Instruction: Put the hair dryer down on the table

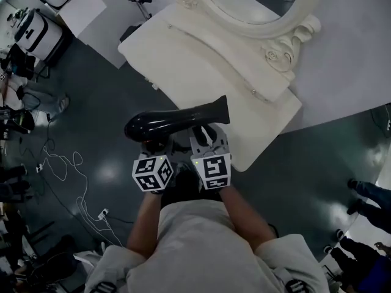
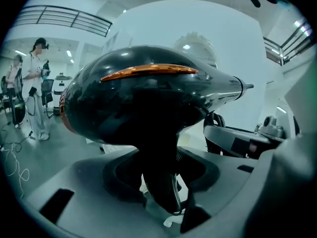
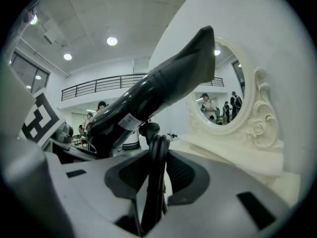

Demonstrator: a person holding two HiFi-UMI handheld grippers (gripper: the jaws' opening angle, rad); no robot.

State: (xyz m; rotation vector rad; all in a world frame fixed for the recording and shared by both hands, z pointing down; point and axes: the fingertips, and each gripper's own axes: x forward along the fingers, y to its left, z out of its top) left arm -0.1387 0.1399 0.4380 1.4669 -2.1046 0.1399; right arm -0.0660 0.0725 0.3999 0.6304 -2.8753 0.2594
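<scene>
both hold: left hand-held gripper [image 2: 163, 182] clamps glossy black hair dryer [image 1: 177, 119], right hand-held gripper [image 3: 153, 182] its black cord [image 3: 156, 150]; lower flat onto cream tabletop [image 1: 183, 47], twelve o'clock.

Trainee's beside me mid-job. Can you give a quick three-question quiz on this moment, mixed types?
1. Multiple choice: the left gripper is shut on: A the handle of the hair dryer; B a hairbrush; C nothing.
2. True or false: the hair dryer already lies on the dressing table.
3. Fill in: the right gripper pinches the dryer's black ____.

Key: 1 A. 2 False: it is held in the air by the dressing table. 3 cord.
</scene>
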